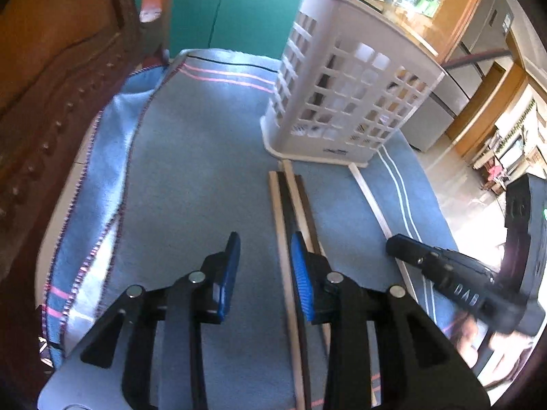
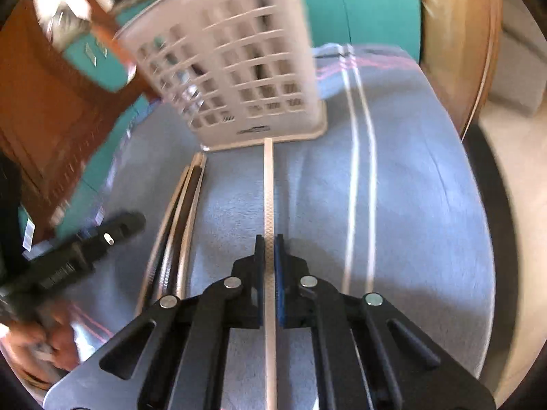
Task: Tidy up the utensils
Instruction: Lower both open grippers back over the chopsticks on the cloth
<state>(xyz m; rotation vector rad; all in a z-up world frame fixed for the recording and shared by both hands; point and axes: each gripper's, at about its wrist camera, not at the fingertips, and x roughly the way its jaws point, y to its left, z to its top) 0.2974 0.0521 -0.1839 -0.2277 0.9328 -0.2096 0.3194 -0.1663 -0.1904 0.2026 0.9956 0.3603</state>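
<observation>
Right gripper (image 2: pixel 269 239) angled down in our hand, pads clamped on a pale chopstick (image 2: pixel 268 184) lying on the blue cloth (image 2: pixel 410 188), left gripper (image 1: pixel 263 246) parted beside four more chopsticks (image 1: pixel 290 198), white slotted basket (image 2: pixel 239 68) upright just beyond, its contents unclear.

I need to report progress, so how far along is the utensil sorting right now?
Early. The white basket shows nothing clearly placed inside. The right gripper is shut on one light chopstick. The left gripper is open over bare cloth; four chopsticks remain lying beside it.
</observation>
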